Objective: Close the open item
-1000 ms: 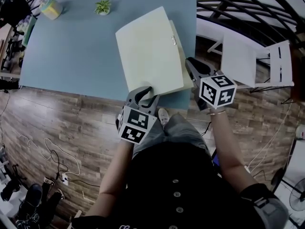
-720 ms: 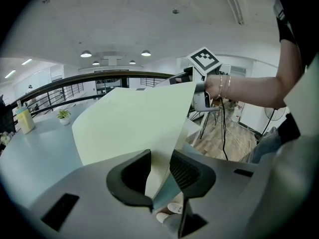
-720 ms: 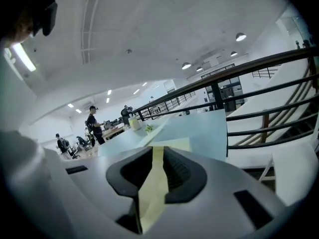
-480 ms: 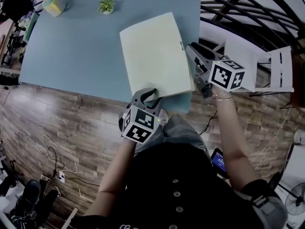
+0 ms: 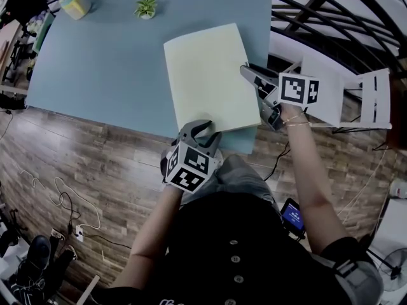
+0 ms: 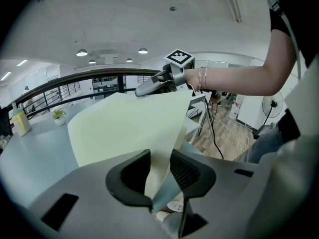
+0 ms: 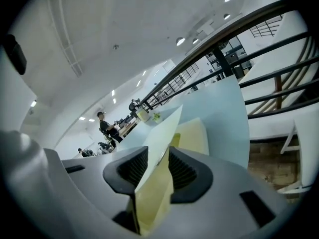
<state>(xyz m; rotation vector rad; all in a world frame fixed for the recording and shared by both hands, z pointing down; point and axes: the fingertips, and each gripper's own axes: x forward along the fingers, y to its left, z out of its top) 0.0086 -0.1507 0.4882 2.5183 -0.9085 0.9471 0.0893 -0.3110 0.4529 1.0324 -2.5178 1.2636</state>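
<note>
Folder (image 5: 208, 81) of pale yellow-green card lies on the near right part of the blue table (image 5: 108, 62), with both grippers at its edges. The left gripper (image 6: 159, 156) stands open at the folder's near edge, close to the left corner. The thin cover runs up through the gap, and the ribbed black pads do not press on it. The right gripper (image 7: 158, 152) has just been opening. Its jaws now stand wide around the folder's right edge, clear of the sheet on both sides, and a deeper yellow layer shows under the pale cover there.

A second ago the cover was lifted, baring the lower half and a small metal clasp along the right edge. The head view now shows one flat rectangle. The right gripper was then off the near right corner. It now sits farther along that edge, with its marker cube rolled over. The left gripper has hardly shifted.

The grippers hide the clasp and part of the near edge, so full closure is hard to judge. Far off stand a small potted plant (image 5: 145, 7) and a lidded yellow container (image 5: 76, 4). A white chair (image 5: 331, 88) stands to the right, over plank flooring (image 5: 82, 157).
</note>
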